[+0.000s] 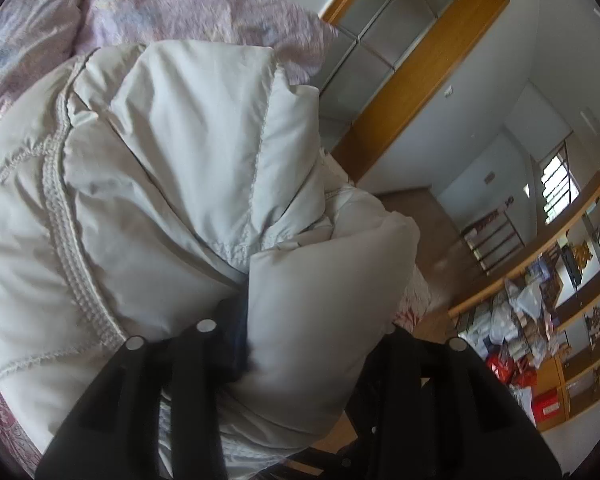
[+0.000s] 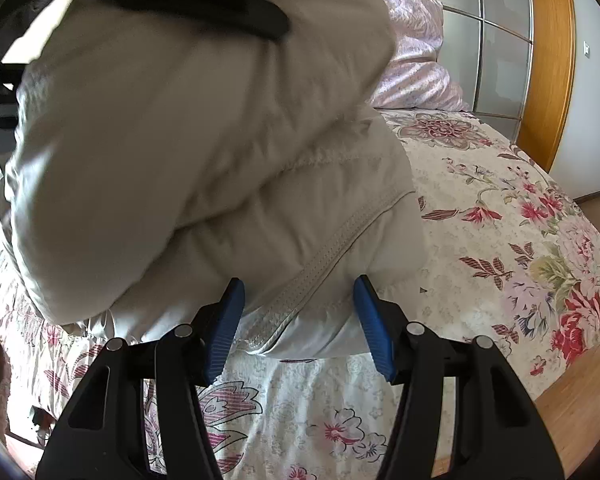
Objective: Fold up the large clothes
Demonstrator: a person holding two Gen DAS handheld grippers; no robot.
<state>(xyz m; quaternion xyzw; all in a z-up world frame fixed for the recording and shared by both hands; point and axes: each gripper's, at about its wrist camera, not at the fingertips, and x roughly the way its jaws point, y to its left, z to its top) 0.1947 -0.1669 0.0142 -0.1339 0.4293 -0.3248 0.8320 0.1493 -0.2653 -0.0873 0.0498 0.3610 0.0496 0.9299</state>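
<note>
Garment: a pale quilted down jacket [image 2: 204,152], bulky and already doubled into thick layers, lying on the bed [image 2: 500,240] over the floral bedspread, near the lilac pillows [image 2: 412,72].
Left gripper [image 1: 300,344]: its jaws straddle a puffy fold of the jacket; the padding bulges between them and hides both inner faces, so whether they clamp it cannot be told.
Right gripper [image 2: 300,328]: its blue pads [image 2: 374,332] bracket the jacket's lower edge where the zipper tape [image 2: 316,276] runs; the jaws appear clenched on that edge, fabric filling the gap.
Step in hand: judged to be turning one thick section of the jacket over onto the rest.
Technique, grip: take the seam or zipper edge rather than loose padding; slick shell fabric is likely to slip out.
Technique, motion: carry both ends level, so the fold line stays straight.
Technique, placement: lower the section flat, then press out trapped air before letting go.
Risk: springy filling may reopen the fold.
Surroundings: wood-framed wardrobe [image 1: 420,60] and cluttered shelves [image 1: 560,300] beyond the bed.
</note>
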